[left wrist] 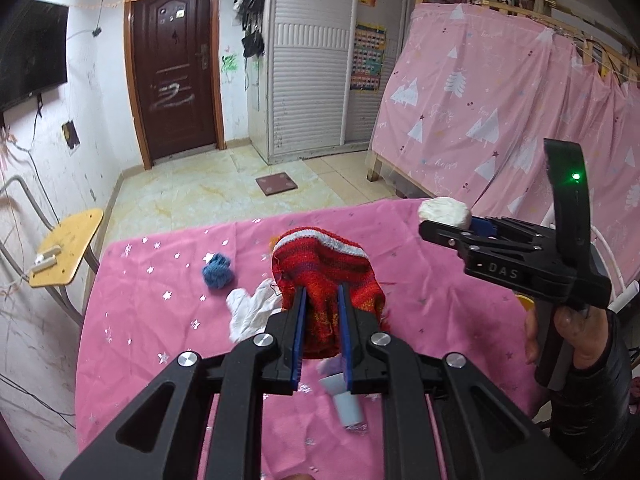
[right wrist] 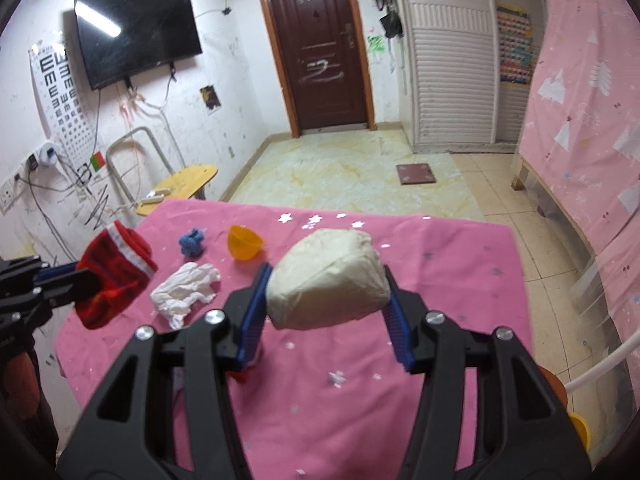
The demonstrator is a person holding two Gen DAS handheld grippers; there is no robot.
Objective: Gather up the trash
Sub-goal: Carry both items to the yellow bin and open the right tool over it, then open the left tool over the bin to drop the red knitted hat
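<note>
My left gripper (left wrist: 322,300) is shut on a red knitted sock (left wrist: 326,276) and holds it above the pink table (left wrist: 160,320); it shows at the left in the right wrist view (right wrist: 116,276). My right gripper (right wrist: 326,280) is shut on a white crumpled wad (right wrist: 328,280), held above the table; the wad also shows at the right in the left wrist view (left wrist: 444,212). A crumpled white tissue (right wrist: 184,288) and a blue yarn ball (right wrist: 192,242) lie on the table.
An orange plastic cup (right wrist: 244,242) lies on the table near the far edge. A pale blue tube (left wrist: 346,402) lies under my left gripper. A yellow chair (right wrist: 180,184) stands off the table's far left. A pink-curtained bed (right wrist: 592,120) runs along the right.
</note>
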